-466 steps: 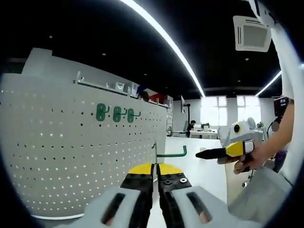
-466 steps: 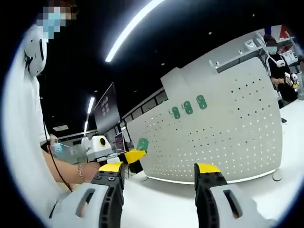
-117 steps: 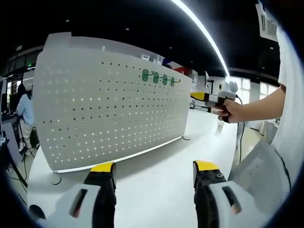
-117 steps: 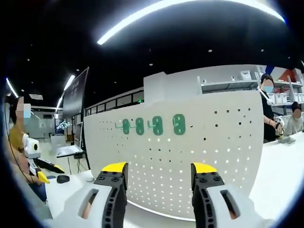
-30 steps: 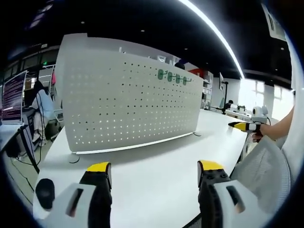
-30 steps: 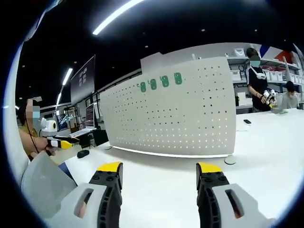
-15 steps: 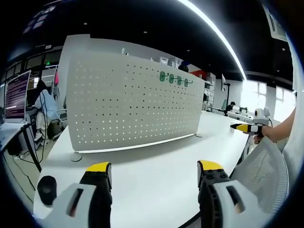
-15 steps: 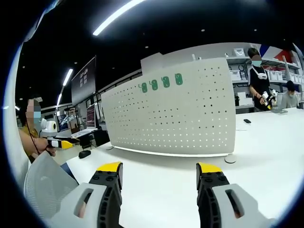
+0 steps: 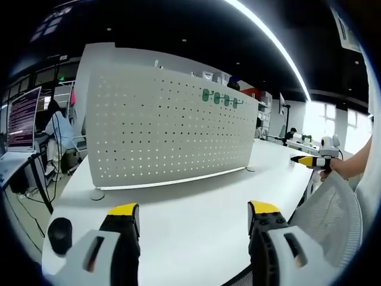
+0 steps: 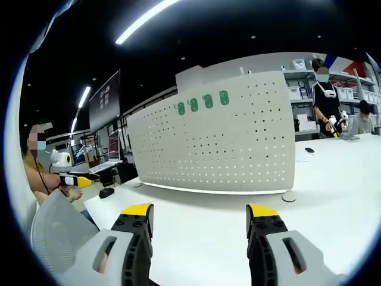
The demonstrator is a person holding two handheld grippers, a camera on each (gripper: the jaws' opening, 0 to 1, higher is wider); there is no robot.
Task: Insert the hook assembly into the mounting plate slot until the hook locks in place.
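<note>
While both grippers' jaws gape wide and hold nothing, the left gripper [image 9: 193, 210] and right gripper [image 10: 199, 210] hover over the counter [image 9: 184, 202]. Four green hooks [image 10: 202, 102] sit on the pegboard [image 10: 226, 143], well beyond the jaws.

Left gripper [image 9: 193, 214] is low in the left gripper view, jaws wide apart, yellow tips up, nothing between them. Right gripper [image 10: 199, 214] the same in the right gripper view: jaws spread, empty. Far right of the left gripper view, a hand [image 9: 333, 168] holds the right gripper out level. At the left of the right gripper view, the other hand [image 10: 62, 189] holds the left gripper.
</note>
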